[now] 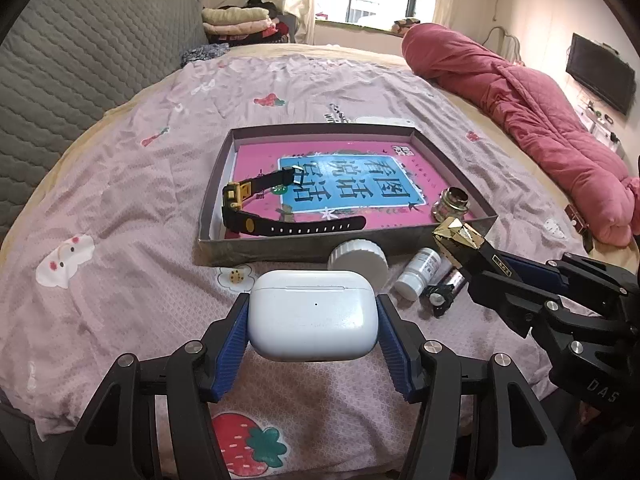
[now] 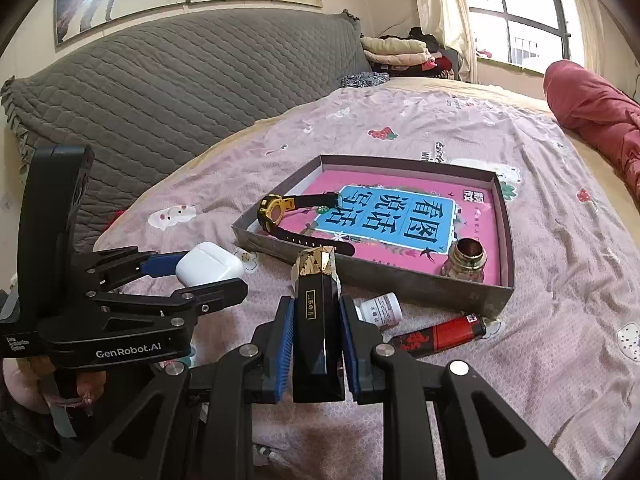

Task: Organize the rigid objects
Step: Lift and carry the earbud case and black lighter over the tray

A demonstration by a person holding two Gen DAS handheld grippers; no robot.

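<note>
Holding white earbud case (image 1: 313, 315) in left gripper (image 1: 313, 322) fingers by its sides, smooth, light, slippery | right gripper (image 2: 316, 344) clamping black gold-capped bottle (image 2: 318, 320) | both hovering near cardboard tray (image 1: 280, 246), bed's near edge

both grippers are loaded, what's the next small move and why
Probably carry the white earbud case, held by the left hand-held gripper, forward over the box wall and set it on the bare pink floor. The watch and brass jar already lie inside, and the case hangs just short of the near wall.
</note>
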